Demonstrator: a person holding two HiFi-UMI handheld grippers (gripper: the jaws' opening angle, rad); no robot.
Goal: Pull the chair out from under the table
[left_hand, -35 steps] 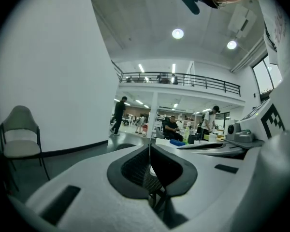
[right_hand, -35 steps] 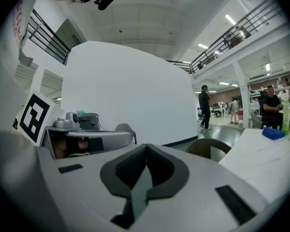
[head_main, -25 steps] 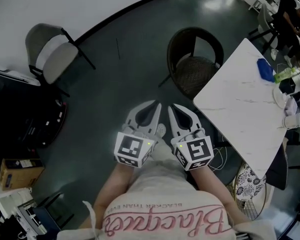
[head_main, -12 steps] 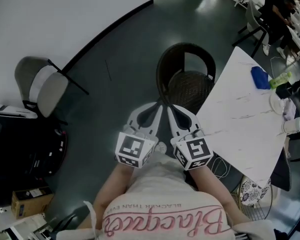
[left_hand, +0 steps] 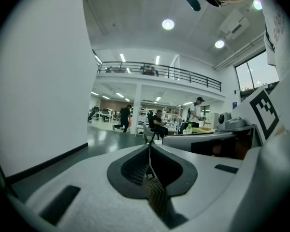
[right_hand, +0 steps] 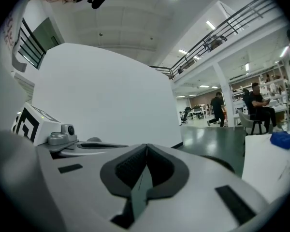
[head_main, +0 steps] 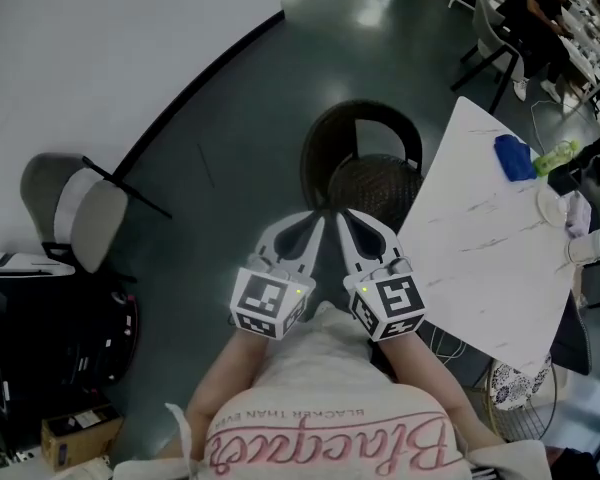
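Head view, chair: I saw it close ahead, seat seemingly tucked partly under the table corner.
Left gripper: jaws closed, empty.
Right gripper: likewise closed, empty.
Next: I judged opening wide, clamping the backrest rim, pulling straight.

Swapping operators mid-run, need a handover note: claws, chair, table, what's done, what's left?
Left claw: shut, nothing in it.
Right claw: shut, nothing in it.
Both are held side by side in front of the person's body, pointing toward the chair. No contact with it shows.
Chair: dark wicker, the right side of its seat tucked under the edge of the white table.
Done: nothing on the chair yet.
Left: open a claw, probably take hold of the chair's frame, and draw it clear of the table.
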